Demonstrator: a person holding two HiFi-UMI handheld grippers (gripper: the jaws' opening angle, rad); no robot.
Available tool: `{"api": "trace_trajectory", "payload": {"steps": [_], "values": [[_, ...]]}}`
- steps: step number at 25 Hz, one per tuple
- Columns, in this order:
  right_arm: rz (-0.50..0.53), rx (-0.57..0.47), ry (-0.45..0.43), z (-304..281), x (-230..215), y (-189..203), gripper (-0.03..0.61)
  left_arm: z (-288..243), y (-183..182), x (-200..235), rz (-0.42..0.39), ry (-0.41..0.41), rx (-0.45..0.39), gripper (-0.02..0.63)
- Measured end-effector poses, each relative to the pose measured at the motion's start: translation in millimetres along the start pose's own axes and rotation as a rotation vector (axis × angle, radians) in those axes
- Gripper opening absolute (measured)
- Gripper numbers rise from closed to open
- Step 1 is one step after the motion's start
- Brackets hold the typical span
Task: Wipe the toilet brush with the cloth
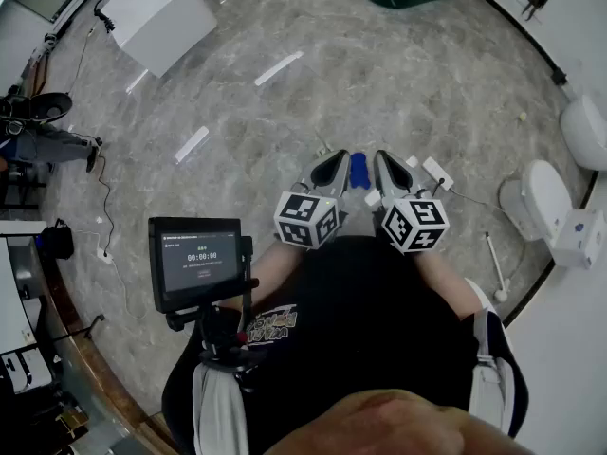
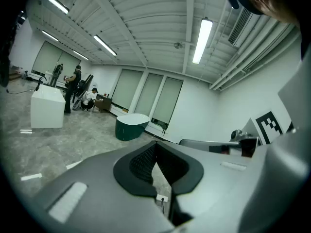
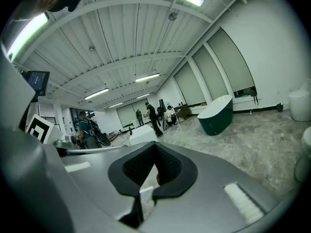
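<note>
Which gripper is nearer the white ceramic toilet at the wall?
Right. The right gripper is held left of the white ceramic toilet in the head view; the left gripper is further left, beside it.

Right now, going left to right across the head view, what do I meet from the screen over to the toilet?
Small screen → left gripper → blue cloth → right gripper → toilet.

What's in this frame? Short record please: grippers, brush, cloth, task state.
left gripper: shut, empty
right gripper: shut, empty
toilet brush: likely the white stick lying beside the toilet, untouched
blue item: seen between the two grippers, possibly the cloth; unclear
task state: wiping not started
</note>
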State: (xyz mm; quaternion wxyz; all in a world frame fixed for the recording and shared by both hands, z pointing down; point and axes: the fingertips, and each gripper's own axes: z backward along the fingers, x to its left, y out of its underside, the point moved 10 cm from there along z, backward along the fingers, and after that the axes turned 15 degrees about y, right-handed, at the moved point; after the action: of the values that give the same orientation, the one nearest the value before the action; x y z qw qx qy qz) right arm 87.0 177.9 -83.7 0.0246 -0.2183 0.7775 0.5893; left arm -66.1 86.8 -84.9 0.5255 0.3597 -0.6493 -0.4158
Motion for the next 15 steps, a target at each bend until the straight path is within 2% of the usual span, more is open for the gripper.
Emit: {"api": "trace_trajectory", "payload": {"steps": [15], "values": [[-0.001,0.001,0.005,0.3,0.3,0.8,0.0,1.6,1.5,4.8,0.025,-0.027,0.004,0.0]]}}
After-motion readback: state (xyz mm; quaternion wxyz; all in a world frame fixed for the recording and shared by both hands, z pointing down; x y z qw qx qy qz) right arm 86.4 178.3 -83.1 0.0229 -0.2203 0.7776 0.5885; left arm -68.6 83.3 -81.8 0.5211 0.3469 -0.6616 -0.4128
